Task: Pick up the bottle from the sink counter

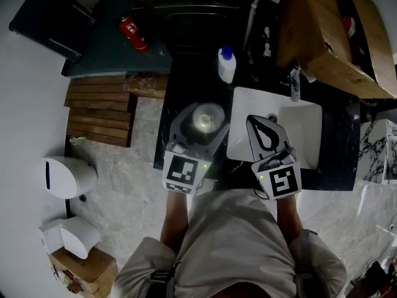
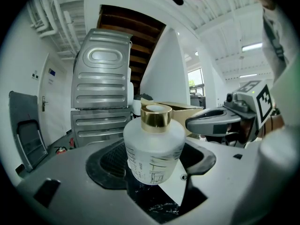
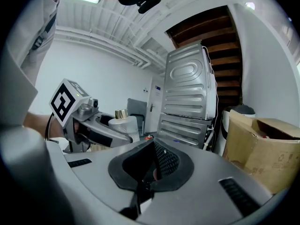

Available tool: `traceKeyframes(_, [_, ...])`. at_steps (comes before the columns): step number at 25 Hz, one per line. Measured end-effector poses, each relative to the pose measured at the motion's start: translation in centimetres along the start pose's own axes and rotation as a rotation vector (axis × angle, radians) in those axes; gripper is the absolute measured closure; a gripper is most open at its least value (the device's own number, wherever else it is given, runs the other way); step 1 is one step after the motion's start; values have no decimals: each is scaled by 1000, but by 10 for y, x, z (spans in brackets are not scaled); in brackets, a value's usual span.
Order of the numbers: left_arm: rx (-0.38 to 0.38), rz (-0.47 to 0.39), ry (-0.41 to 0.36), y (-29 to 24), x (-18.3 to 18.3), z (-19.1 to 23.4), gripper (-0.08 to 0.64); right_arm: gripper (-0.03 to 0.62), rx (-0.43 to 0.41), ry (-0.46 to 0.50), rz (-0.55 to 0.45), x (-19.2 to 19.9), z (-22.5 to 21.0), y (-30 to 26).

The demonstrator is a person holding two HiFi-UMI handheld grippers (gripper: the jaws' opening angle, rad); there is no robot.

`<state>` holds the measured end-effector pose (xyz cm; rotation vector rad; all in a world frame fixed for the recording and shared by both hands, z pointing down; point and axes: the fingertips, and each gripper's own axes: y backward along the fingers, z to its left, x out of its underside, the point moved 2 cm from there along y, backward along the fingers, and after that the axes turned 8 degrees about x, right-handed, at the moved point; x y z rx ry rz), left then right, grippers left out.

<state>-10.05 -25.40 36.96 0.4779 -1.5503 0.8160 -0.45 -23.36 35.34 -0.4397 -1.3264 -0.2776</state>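
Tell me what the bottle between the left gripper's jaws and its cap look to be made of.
The bottle looks like frosted glass, possibly plastic: milky white, matte and cloudy, with dark printed lines on it. The cap looks like gold-coloured metal or metallised plastic: its glossy side carries bright reflections.

1. Two grippers: left gripper (image 1: 205, 115), right gripper (image 1: 256, 125).
2. Two bottles: gold-capped bottle (image 2: 154, 149) near, blue-capped bottle (image 1: 227, 64) far.
3. One sink (image 1: 304, 129).
4. One tap (image 1: 295, 84).
5. Two cardboard boxes: far-right box (image 1: 322, 36), near-left box (image 1: 84, 272).
6. One fire extinguisher (image 1: 132, 33), far left.
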Motion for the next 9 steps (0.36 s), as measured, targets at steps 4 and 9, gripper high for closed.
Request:
traceKeyframes(4, [-3, 1, -1, 0, -1, 0, 232, 598, 3, -4, 5, -1, 0, -1])
traceKeyframes(9, [-2, 5, -1, -2, 1, -1, 232, 598, 5, -7, 0, -1, 0, -1])
